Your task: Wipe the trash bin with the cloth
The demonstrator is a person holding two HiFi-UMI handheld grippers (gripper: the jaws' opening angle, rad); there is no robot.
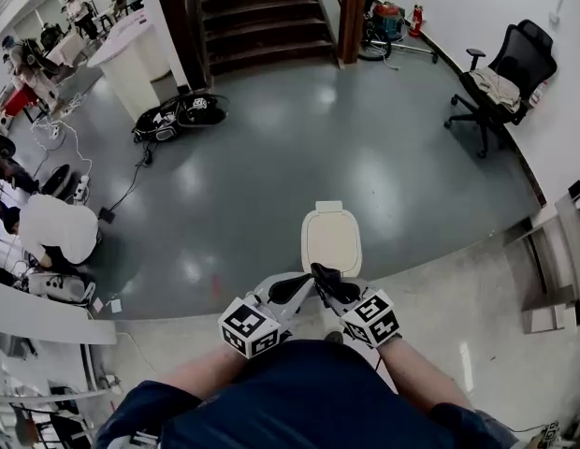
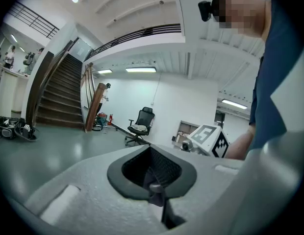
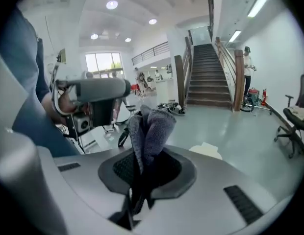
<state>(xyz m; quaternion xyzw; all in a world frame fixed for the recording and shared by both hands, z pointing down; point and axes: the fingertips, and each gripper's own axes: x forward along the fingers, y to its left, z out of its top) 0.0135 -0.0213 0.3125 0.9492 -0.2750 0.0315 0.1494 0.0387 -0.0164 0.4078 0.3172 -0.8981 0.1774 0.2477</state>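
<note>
Left gripper: the left gripper (image 2: 158,179) had its jaws pressed together, with nothing between them. In the head view it (image 1: 292,291) was held low in front of the person's body.

Right gripper: the right gripper (image 3: 141,173) had its jaws clamped on the cloth. In the head view it (image 1: 327,286) sat just beside the left one, and the two tips nearly met.

Cloth: the dark grey cloth (image 3: 148,129) stood up in a bunched fold out of the right gripper's jaws. From the head view it (image 1: 326,279) showed as a dark clump at the tip of that gripper.

Trash bin: the trash bin (image 1: 331,238) stood on the grey floor (image 1: 271,176) with its cream lid down, right in front of both grippers. From above, the cloth lay at the near edge of the lid; whether it touched the lid could not be told. In the right gripper view the bin (image 3: 206,151) showed as a pale lid beyond the jaws, to the right of the cloth.

Gap between tools and bin: both grippers were above the near side of the bin, neither one on the bin's body.

Surroundings: an office chair (image 1: 503,80) stood by the right wall, well apart from the bin. A staircase (image 1: 262,17) rose at the far end of the room.
</note>
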